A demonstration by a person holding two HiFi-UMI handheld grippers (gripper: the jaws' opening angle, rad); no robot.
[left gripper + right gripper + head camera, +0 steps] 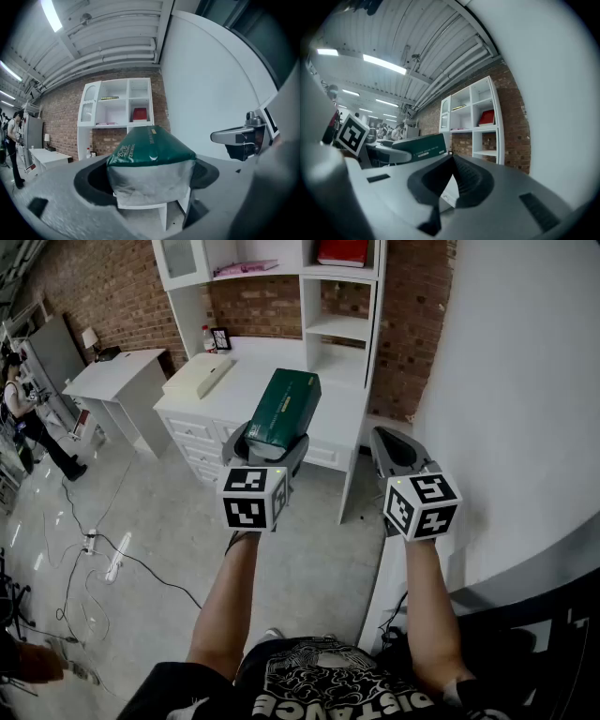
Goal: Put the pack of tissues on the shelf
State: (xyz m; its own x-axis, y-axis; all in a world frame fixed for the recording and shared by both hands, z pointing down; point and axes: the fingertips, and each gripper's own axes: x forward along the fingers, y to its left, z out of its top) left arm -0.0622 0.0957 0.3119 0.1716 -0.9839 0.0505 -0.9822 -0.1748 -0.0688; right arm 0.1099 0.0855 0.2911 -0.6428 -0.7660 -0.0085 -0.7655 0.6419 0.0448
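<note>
The pack of tissues [284, 409] is a dark green packet with a pale end, held up in the air in front of the white shelf unit [342, 329]. My left gripper [272, 442] is shut on it, one jaw on each side. In the left gripper view the pack [150, 154] fills the space between the jaws of that gripper [150, 180], with the shelf unit [117, 110] beyond. My right gripper [394, 448] hangs to the right, shut and holding nothing. In the right gripper view its tips [449, 157] meet, and the pack [417, 149] shows at the left.
A white desk [319, 404] below the shelves carries a cream box [199, 374]. A red item [342, 251] lies on an upper shelf. A curved white wall [525, 381] stands close on the right. Cables [94, 549] trail over the floor, and a person [23, 409] stands far left.
</note>
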